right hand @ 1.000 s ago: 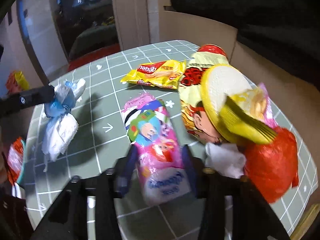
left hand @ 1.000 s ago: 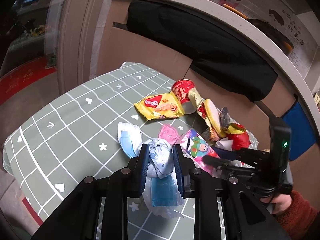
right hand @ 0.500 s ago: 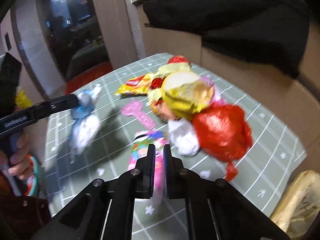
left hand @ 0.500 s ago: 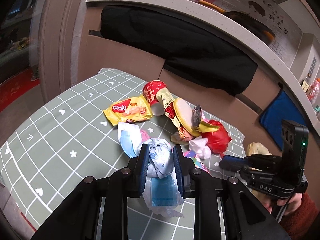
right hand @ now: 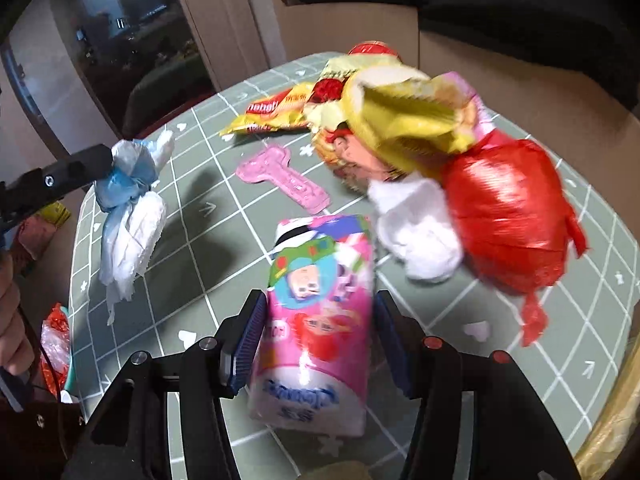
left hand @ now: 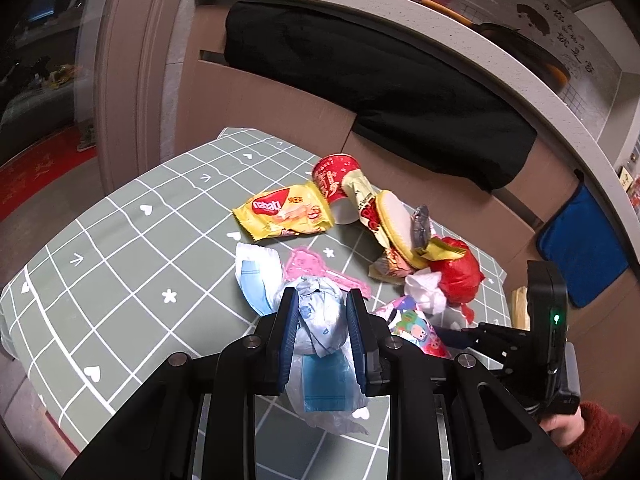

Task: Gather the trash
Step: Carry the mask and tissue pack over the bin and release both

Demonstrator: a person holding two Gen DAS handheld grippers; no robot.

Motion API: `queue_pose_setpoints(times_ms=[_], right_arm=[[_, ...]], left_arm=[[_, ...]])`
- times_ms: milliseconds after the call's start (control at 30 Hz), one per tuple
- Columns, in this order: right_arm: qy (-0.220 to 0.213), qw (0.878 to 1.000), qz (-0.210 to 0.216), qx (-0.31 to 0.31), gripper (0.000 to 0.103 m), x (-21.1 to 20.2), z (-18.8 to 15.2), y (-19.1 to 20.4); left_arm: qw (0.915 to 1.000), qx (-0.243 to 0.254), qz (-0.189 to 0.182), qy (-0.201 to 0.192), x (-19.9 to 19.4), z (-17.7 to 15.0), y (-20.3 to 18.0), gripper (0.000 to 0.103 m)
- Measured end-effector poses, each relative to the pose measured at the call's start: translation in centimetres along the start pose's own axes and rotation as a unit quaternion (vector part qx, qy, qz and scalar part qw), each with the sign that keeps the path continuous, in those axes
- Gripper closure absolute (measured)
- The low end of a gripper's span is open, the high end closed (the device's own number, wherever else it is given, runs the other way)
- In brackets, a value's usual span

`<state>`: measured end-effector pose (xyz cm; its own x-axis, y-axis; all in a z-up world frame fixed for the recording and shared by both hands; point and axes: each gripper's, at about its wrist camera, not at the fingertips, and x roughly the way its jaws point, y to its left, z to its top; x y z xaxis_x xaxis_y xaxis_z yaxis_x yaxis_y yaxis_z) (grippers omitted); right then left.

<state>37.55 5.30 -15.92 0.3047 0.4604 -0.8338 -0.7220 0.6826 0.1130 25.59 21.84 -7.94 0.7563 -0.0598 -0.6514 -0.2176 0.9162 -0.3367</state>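
My left gripper [left hand: 322, 312] is shut on a crumpled blue-and-white plastic wrapper [left hand: 320, 328] and holds it above the green grid tablecloth [left hand: 120, 264]; the wrapper also shows in the right wrist view [right hand: 128, 196]. My right gripper [right hand: 318, 312] has its jaws on both sides of a pink cartoon tissue pack [right hand: 320, 312] lying on the cloth; the jaws touch its sides. The pack's tip shows in the left wrist view [left hand: 412, 328].
More trash lies on the cloth: a yellow snack bag [left hand: 284, 212], a red cup [left hand: 334, 180], a pink flat wrapper [right hand: 284, 180], a white tissue wad [right hand: 416, 232], a red plastic bag [right hand: 508, 208] and a yellow-red wrapper pile [right hand: 400, 120]. A cardboard wall [left hand: 280, 108] stands behind.
My right gripper was shut and empty above the pack half a second ago; now its jaws are spread around the tissue pack. My left gripper keeps its hold on the wrapper.
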Motion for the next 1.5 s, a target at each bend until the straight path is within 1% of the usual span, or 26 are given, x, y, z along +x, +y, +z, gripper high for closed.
queue_pose_setpoints(times_ms=[67, 133, 233, 300, 400, 467, 600, 633, 767, 900, 1067, 1200, 1333, 1500], right_arm=[[-0.001, 1.000, -0.012, -0.010, 0.050, 0.0, 0.0, 0.4], [-0.008, 1.000, -0.015, -0.008, 0.058, -0.7, -0.2, 0.4], [-0.032, 0.999, -0.008, 0.008, 0.062, -2.9, -0.2, -0.4], [-0.052, 0.999, -0.011, 0.012, 0.063, -4.6, -0.1, -0.9], [-0.087, 0.996, -0.023, 0.024, 0.063, -8.4, -0.1, -1.9], [-0.102, 0.994, -0.028, 0.035, 0.063, -10.2, 0.1, -2.6], [-0.139, 0.987, -0.048, 0.058, 0.063, -14.4, -0.2, -4.5], [-0.145, 0.986, -0.055, 0.060, 0.063, -14.7, 0.1, -4.8], [-0.182, 0.977, -0.090, 0.073, 0.063, -18.8, -0.8, -6.7], [-0.215, 0.963, -0.130, 0.098, 0.063, -22.5, -2.3, -9.3], [-0.240, 0.946, -0.170, 0.137, 0.063, -26.0, -4.7, -13.0], [-0.253, 0.930, -0.201, 0.174, 0.062, -28.5, -7.4, -16.4], [-0.253, 0.920, -0.220, 0.202, 0.062, -29.8, -9.7, -18.3], [-0.253, 0.909, -0.240, 0.228, 0.062, -30.6, -12.2, -19.9]], left_arm=[[1.0000, -0.001, 0.001, 0.003, 0.2, 0.0, 0.0, 0.078], [1.0000, 0.002, -0.001, 0.002, 0.2, 0.0, -0.2, 0.078], [0.9999, 0.015, -0.005, -0.006, -0.1, 0.2, -1.2, 0.078], [0.9996, 0.024, -0.012, -0.012, -0.4, 0.6, -2.1, 0.078], [0.9984, 0.043, -0.028, -0.025, -0.8, 1.5, -4.3, 0.078], [0.9971, 0.058, -0.037, -0.034, -1.2, 2.1, -5.8, 0.078], [0.9930, 0.089, -0.063, -0.047, -1.5, 3.3, -9.6, 0.078], [0.9917, 0.097, -0.069, -0.049, -1.4, 3.7, -10.6, 0.078], [0.9850, 0.126, -0.102, -0.059, -1.3, 4.9, -15.3, 0.078], [0.9780, 0.150, -0.130, -0.066, -1.0, 5.6, -19.7, 0.078], [0.9682, 0.174, -0.169, -0.063, -0.1, 5.4, -25.2, 0.078], [0.9594, 0.192, -0.202, -0.043, 1.4, 4.3, -29.6, 0.078], [0.9516, 0.208, -0.225, -0.019, 3.0, 3.0, -32.9, 0.078], [0.9430, 0.229, -0.241, -0.001, 4.2, 1.1, -35.5, 0.078]])
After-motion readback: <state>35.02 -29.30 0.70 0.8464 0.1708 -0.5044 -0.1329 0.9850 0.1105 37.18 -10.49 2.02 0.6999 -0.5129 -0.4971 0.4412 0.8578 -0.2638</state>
